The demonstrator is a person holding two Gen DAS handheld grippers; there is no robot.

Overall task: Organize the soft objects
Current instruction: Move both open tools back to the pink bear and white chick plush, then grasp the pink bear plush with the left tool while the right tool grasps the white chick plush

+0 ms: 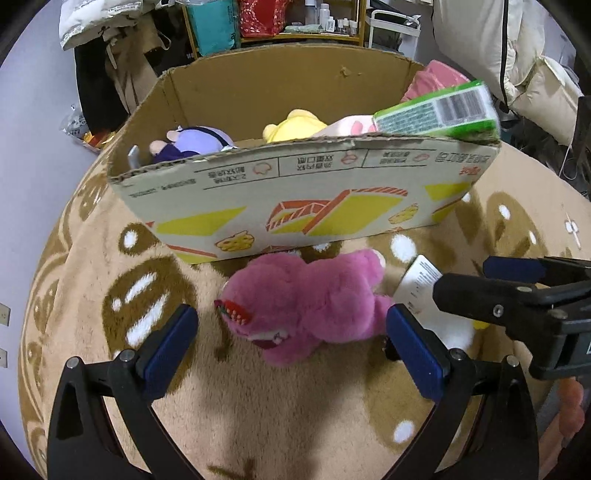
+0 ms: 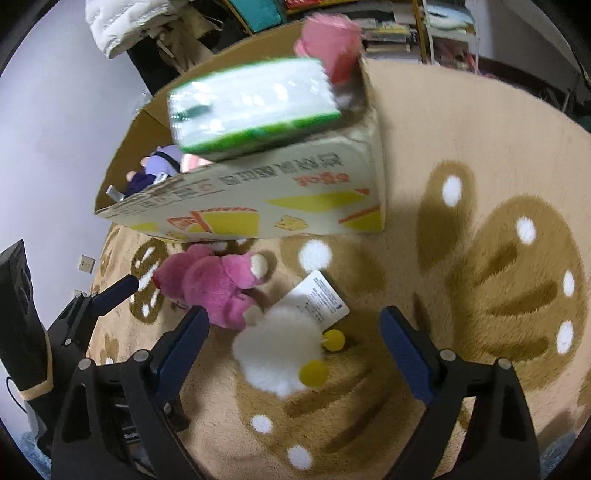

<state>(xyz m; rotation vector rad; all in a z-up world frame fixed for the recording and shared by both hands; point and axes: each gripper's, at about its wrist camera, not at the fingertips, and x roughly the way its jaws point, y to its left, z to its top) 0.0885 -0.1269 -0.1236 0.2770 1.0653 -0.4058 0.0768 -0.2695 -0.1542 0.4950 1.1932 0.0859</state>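
Observation:
A pink plush bear [image 1: 310,306] lies on the rug in front of a cardboard box [image 1: 303,199]. My left gripper [image 1: 291,328] is open, its blue pads on either side of the bear. The bear also shows in the right wrist view [image 2: 214,288]. A white plush with yellow feet [image 2: 277,350] and a paper tag [image 2: 319,299] lies beside it, between the open fingers of my right gripper [image 2: 295,343]. The box [image 2: 258,206] holds a purple plush [image 1: 195,142], a yellow plush [image 1: 295,125] and a pink one. A green tissue pack [image 1: 439,114] rests on the box's rim.
A tan rug [image 2: 480,258] with brown and white paw marks covers the floor. Behind the box are shelves [image 1: 295,22], hanging clothes and white bedding [image 1: 509,55]. A pale wall [image 2: 55,129] is on the left.

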